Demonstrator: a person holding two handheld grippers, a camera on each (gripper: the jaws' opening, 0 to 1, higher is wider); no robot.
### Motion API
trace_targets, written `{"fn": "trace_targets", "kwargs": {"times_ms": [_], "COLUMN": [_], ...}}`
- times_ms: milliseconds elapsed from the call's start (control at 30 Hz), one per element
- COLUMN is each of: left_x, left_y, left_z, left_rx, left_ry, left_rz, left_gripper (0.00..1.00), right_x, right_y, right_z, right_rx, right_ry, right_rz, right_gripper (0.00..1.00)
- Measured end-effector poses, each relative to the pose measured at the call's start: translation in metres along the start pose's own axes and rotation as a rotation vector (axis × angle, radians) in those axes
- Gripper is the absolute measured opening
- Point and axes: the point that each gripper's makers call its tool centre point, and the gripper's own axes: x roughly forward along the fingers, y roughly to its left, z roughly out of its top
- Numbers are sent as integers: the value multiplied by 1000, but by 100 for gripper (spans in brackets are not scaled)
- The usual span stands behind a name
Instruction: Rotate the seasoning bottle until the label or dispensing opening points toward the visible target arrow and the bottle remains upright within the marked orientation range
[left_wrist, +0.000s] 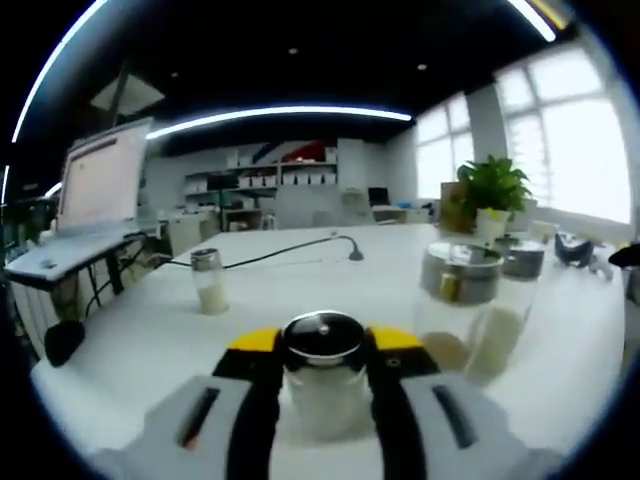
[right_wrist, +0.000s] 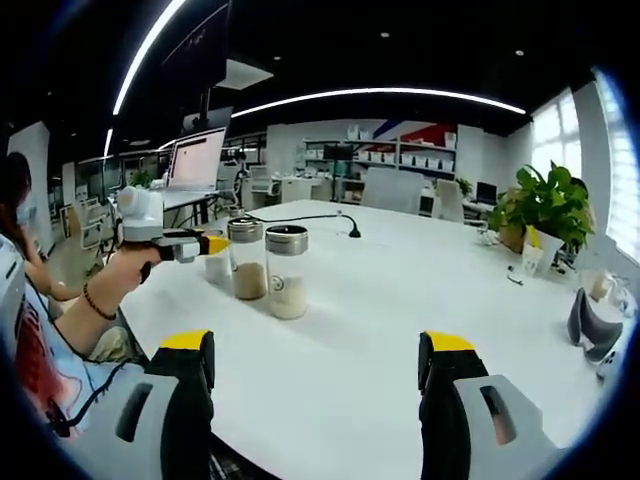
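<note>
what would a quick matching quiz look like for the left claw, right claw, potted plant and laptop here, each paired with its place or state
Things:
1. left claw
2. right claw
3. potted plant
4. laptop

Places or states:
A. open, nothing between its jaws
B. on a raised stand at the table's edge
C. shut on a seasoning bottle
D. on the table near the windows

Pairs: 1-C, 2-A, 3-D, 4-B
</note>
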Motion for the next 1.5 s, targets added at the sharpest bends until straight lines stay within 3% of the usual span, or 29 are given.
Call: {"fn": "trace_targets", "kwargs": {"times_ms": [133,200,267,367,500,533,600,633,667,733,867,967,1067,1167,1200,1267,1367,1500], "left_x": [-1,-3,-10,-21,-31,-32,-33,-29,-29,-30,-28,-21,-13,-11,-5,0,-7,-11], "left_y": [0,2,0,6,11,12,9,14,14,9,1,5,9,6,7,5,-8,-21], "left_z": [1,0,4,7,19,24,35,46,49,55,49,45,42,33,30,29,24,17], "left_rx": [18,5,-43,-17,64,52,44,5,0,45,62,21,6,71,83,135,140,203], "left_ry": [-13,-17,-45,-61,-89,-95,-134,-191,-203,-246,-214,-184,-163,-135,-108,-122,-97,-83], "left_rz": [-5,-8,-52,-96,-245,-288,-411,-446,-491,-597,-800,-880,-932,-989,-974,-970,-1078,-1137], "left_gripper": [38,51,62,64,64,64,62,60,57,57,61,63,63,63,62,59,56,59], "right_x": [0,-1,-2,-3,-3,-4,-4,-4,-3,-3,-2,-2,-2,-3,-3,-2,-1,0], "right_y": [0,-1,-1,0,0,0,-1,-1,-2,-3,-2,-3,-5,-6,-6,-7,-8,-8], "right_z": [-1,-1,1,3,1,2,3,3,2,1,4,3,3,3,3,2,1,2], "right_rx": [3,6,12,6,7,6,6,7,8,7,5,3,7,6,6,8,11,12], "right_ry": [3,2,-9,-13,-7,-9,-13,-12,-8,-3,-17,-12,-13,-14,-16,-12,-7,-9], "right_rz": [0,-2,-5,-6,-6,-7,-11,-12,-11,-12,-7,-2,-5,-8,-9,-6,-8,-9], "right_gripper": [86,86,85,85,85,85,85,85,85,85,85,85,85,85,85,85,85,85]}}
